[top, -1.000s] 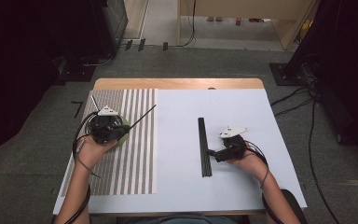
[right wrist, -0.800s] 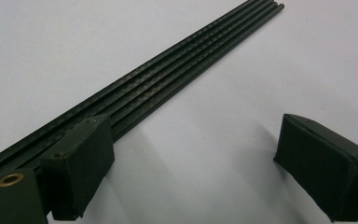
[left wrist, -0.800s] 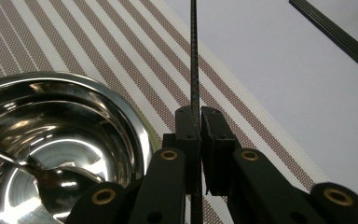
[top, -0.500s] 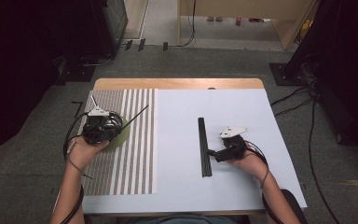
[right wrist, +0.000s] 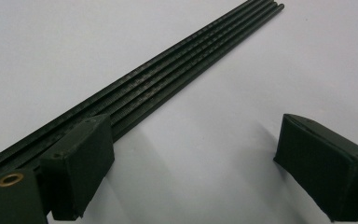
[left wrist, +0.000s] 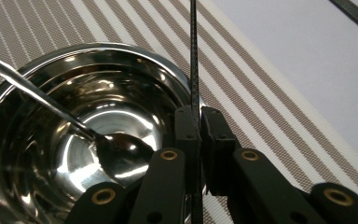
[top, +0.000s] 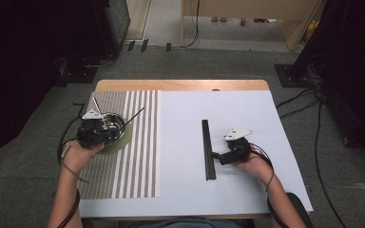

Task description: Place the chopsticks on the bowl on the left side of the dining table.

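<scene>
White table [top: 266, 190]: left gripper [left wrist: 196, 135] clamps black rod [left wrist: 194, 56] over steel bowl [left wrist: 42, 93].

We see the steel bowl [top: 108, 127] on the striped mat [top: 133, 166], a spoon [left wrist: 116, 151] lying in it. Right of the bowl, off the mat, the black rods [top: 208, 149] lie side by side on the table [top: 180, 85].

Both black claws are showing brass-coloured rivets on their linkage arms, the left claw [left wrist: 196, 140] and the right claw [right wrist: 186, 177]; grey three-cornered plates and trailing black cables are topping them.
</scene>
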{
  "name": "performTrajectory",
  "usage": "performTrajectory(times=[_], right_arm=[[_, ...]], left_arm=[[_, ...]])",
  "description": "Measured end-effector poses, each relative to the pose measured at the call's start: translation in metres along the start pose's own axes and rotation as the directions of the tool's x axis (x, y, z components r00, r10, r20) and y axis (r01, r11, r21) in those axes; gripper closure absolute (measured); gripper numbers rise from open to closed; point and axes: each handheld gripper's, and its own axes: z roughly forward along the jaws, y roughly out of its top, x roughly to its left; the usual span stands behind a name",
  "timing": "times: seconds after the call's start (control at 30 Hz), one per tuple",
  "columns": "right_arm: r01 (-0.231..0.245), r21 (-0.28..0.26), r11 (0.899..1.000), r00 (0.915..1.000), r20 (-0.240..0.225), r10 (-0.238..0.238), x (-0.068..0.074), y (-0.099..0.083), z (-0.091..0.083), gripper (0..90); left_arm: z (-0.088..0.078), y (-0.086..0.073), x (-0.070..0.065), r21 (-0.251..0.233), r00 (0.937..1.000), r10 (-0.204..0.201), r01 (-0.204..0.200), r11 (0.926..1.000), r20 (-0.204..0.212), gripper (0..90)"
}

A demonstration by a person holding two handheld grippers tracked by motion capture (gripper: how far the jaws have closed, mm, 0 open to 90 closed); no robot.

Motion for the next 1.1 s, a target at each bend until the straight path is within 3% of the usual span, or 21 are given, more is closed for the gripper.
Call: performTrajectory(times=[0.27, 1.1], right_arm=[[0.001, -0.001, 1.0, 1.0, 0.0, -0.001, 0.0, 0.0, 0.0, 10.9], [0.001, 0.0, 1.0, 1.0, 0.0, -0.001, 0.0, 0.0, 0.0, 10.9]], left_arm=[[0.002, -0.007, 0.007, -0.003, 1.0, 0.002, -0.002, 1.0, -0.005, 87.4], [-0.007, -0.019, 0.031, -0.051, 0.9953, -0.075, 0.072, 0.9961, -0.062, 86.2]])
